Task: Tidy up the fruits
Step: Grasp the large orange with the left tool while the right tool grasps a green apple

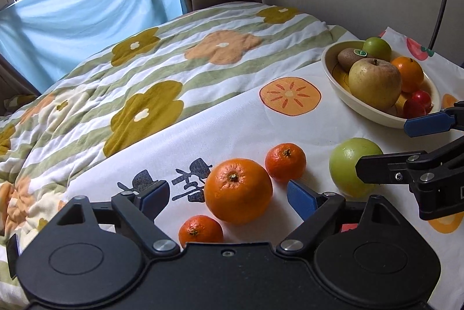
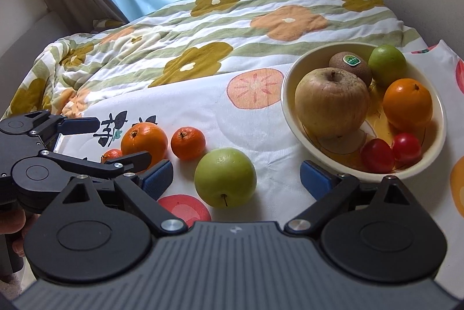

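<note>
A large orange (image 1: 238, 190) lies on the white printed cloth (image 1: 246, 130) between the open fingers of my left gripper (image 1: 229, 195), not gripped. Two small mandarins (image 1: 285, 162) (image 1: 200, 231) lie beside it. A green apple (image 2: 225, 177) lies between the open fingers of my right gripper (image 2: 236, 179), untouched; it also shows in the left wrist view (image 1: 349, 165). A cream bowl (image 2: 290, 106) at the right holds a yellow apple (image 2: 330, 102), a kiwi (image 2: 349, 66), a green fruit (image 2: 387, 64), an orange (image 2: 407, 104) and two red fruits (image 2: 377, 154).
A striped floral quilt (image 1: 145, 83) covers the bed behind the cloth. A blue curtain (image 1: 87, 5) and window stand at the back, a wall at the right. A dark cable (image 1: 440, 5) hangs by the wall.
</note>
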A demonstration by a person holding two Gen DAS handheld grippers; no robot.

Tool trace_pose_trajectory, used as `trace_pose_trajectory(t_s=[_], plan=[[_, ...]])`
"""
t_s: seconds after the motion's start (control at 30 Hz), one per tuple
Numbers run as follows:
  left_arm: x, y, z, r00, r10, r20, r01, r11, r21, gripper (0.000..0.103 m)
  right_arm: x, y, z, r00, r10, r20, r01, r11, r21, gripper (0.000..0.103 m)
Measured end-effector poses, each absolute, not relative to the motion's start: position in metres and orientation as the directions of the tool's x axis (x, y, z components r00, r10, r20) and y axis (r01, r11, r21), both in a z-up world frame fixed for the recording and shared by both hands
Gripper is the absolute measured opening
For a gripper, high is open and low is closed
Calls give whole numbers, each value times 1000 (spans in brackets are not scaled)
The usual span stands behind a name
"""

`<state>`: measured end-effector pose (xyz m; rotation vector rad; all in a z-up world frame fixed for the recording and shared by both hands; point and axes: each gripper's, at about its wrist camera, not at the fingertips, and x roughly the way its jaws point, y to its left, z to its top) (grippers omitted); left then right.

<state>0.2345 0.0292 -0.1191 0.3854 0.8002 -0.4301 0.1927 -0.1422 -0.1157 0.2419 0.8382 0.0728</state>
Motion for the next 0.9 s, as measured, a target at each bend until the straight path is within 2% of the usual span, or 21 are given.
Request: trace_pose_trajectory(t_s=[0.17,0.23,0.4,0.77,0.9], plan=[[245,25,-134,589,-235,-773,543,824,164,84,199,-141,-125,650,158,-743,44,968,245,103],[249,23,-137,578,-243,-779,552,820,154,75,202,-140,-128,643,163,-748,42,968,247,103],[253,22,-144,556,-234,-798,564,811,156,65,205,-137,-132,633,166,-757,40,969,246,103],[250,22,-142,560,-226,-797,555,817,159,64,211,-129,-136,613,183,-768,15,970,242,93],[247,22,-140,567,-227,-792,553,817,162,64,212,-128,-138,609,187,-771,6,971,240,85]])
